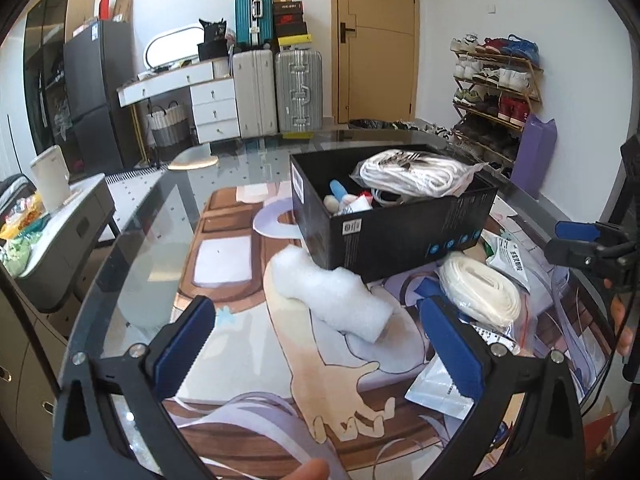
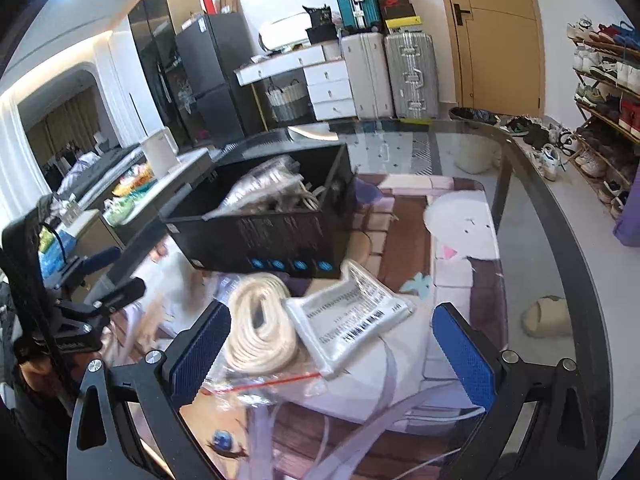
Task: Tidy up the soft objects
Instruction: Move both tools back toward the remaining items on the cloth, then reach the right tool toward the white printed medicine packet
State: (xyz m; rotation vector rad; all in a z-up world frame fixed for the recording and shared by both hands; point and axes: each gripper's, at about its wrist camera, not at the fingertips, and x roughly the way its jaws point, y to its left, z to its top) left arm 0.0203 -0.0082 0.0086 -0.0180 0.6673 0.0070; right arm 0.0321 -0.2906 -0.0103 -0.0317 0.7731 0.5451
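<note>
A black box (image 1: 400,236) stands on the printed mat and holds a bagged white cord bundle (image 1: 408,174) and small soft toys (image 1: 348,200). A white foam piece (image 1: 332,292) lies in front of it, between the fingers of my open, empty left gripper (image 1: 324,344). A cream rope coil (image 1: 480,292) in a clear bag lies to the right. In the right wrist view the same coil (image 2: 260,320) and a labelled white packet (image 2: 348,312) lie between the fingers of my open, empty right gripper (image 2: 332,352), with the box (image 2: 272,232) beyond. The right gripper shows at the left view's edge (image 1: 580,240).
The round glass table (image 2: 560,216) has a dark rim close on the right. More packets (image 1: 508,252) lie right of the box. A grey side cabinet (image 1: 60,232) stands to the left. Suitcases, drawers and a shoe rack (image 1: 496,92) line the far wall.
</note>
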